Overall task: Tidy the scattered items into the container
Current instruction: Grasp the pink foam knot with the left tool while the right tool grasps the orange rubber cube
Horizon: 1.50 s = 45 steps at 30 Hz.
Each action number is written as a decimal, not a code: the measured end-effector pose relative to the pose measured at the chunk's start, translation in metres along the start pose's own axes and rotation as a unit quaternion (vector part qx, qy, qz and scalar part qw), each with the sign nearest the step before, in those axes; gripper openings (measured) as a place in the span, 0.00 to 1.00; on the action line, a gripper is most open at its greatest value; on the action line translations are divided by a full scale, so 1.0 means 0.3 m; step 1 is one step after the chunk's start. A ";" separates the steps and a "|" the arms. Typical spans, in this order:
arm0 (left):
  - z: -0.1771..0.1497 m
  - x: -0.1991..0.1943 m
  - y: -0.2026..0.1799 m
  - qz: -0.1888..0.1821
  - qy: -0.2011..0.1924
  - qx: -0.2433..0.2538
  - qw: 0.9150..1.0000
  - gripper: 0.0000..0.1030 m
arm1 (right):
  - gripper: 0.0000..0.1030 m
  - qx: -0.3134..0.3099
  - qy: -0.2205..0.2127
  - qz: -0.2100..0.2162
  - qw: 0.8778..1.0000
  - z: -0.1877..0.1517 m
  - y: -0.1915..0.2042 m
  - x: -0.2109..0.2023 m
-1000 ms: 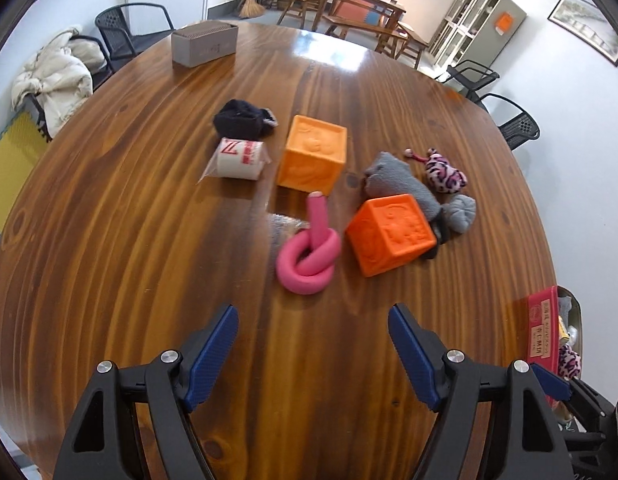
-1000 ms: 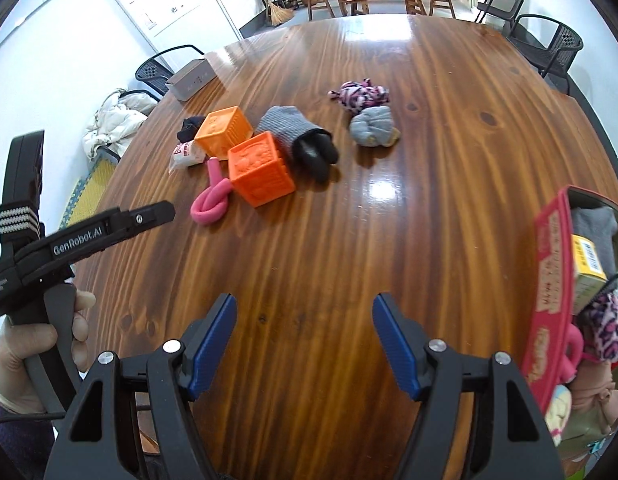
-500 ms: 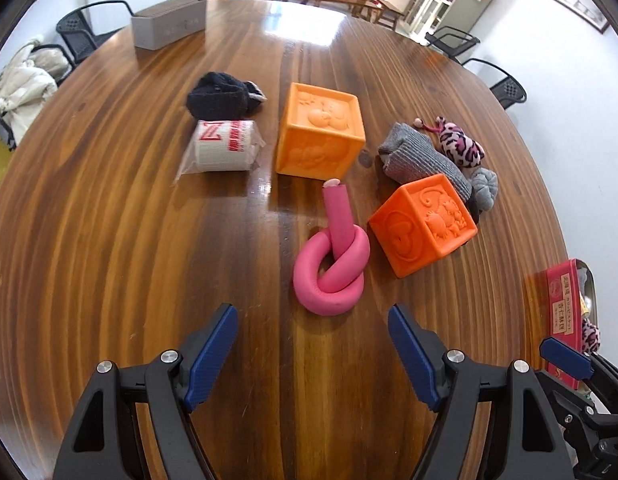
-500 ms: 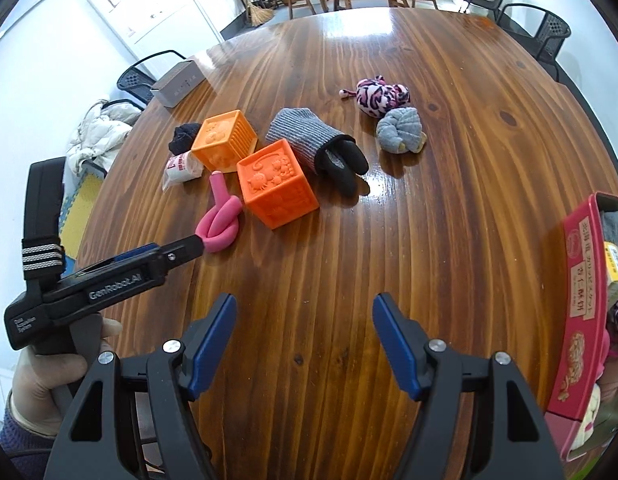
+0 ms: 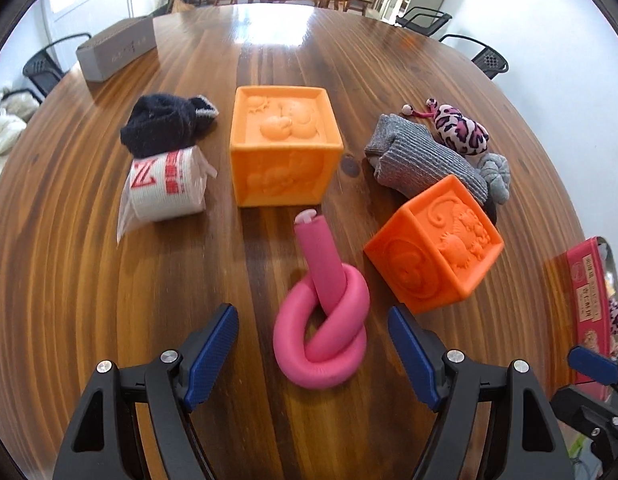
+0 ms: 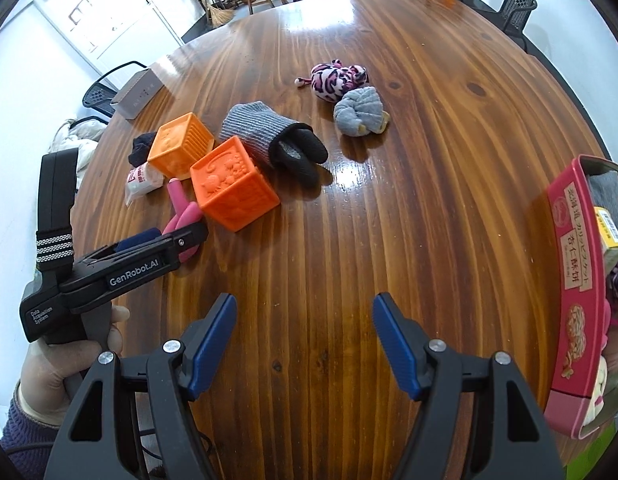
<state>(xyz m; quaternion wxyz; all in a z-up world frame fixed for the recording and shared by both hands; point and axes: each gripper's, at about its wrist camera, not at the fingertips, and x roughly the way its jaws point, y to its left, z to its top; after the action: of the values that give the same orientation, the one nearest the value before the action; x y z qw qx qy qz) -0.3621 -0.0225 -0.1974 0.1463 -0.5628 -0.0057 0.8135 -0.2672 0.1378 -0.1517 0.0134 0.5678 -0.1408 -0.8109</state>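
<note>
Near the table's (image 5: 69, 280) left edge, spread left gripper (image 5: 313, 344) straddles the pink foam knot (image 5: 323, 320) (springy); closing off-centre could squirt it sideways.

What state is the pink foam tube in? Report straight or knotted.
Knotted: the pink foam tube loops through itself, one end sticking up, lying on the table.

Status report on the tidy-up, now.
Left gripper open, jaws astride pink knotted tube, not gripping. Right gripper open, empty, above bare table. Orange cube close beside the tube.
</note>
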 end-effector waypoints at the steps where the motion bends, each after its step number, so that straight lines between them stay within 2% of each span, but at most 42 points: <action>1: 0.002 0.002 -0.005 0.009 -0.004 0.011 1.000 0.76 | 0.72 0.000 0.000 -0.001 1.000 0.001 0.002 0.002; 2: 0.001 0.003 -0.009 0.017 -0.009 0.019 1.000 0.76 | 0.72 -0.001 -0.001 -0.002 1.000 0.004 0.005 0.005; 4: -0.004 0.001 -0.016 0.030 -0.019 0.036 0.999 0.70 | 0.72 -0.003 -0.002 -0.004 1.000 0.013 0.014 0.011; 6: -0.010 -0.001 -0.015 0.030 -0.025 0.048 0.998 0.67 | 0.72 -0.005 -0.002 -0.005 1.000 0.022 0.022 0.019; 9: -0.012 -0.017 0.003 0.020 -0.029 0.045 0.998 0.48 | 0.72 -0.012 -0.002 -0.004 1.000 0.044 0.041 0.034; 10: -0.012 -0.021 0.012 0.018 -0.027 0.040 0.999 0.45 | 0.72 -0.016 -0.003 -0.004 1.000 0.053 0.050 0.041; 17: -0.023 -0.065 0.106 0.027 -0.026 0.012 0.999 0.45 | 0.72 -0.049 -0.017 0.008 0.999 0.130 0.125 0.090; 26: -0.043 -0.140 0.196 0.020 -0.033 -0.022 0.999 0.45 | 0.72 -0.077 -0.009 0.002 0.997 0.212 0.179 0.182; 34: -0.061 -0.119 0.187 0.017 -0.032 -0.022 0.999 0.45 | 0.72 -0.100 0.009 -0.003 0.995 0.222 0.213 0.262; 36: -0.069 -0.126 0.172 0.018 -0.032 -0.022 0.999 0.45 | 0.61 -0.107 0.009 -0.005 0.994 0.215 0.218 0.266; 45: -0.066 -0.154 0.105 0.017 -0.038 -0.009 0.999 0.45 | 0.57 -0.108 -0.005 0.011 0.994 0.154 0.175 0.187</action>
<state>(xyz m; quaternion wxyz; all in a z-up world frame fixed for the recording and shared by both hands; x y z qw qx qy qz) -0.3362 -0.0669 -0.1680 0.1271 -0.5327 -0.0092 0.8366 -0.3370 0.0869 -0.1757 0.0832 0.5577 -0.0585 -0.8238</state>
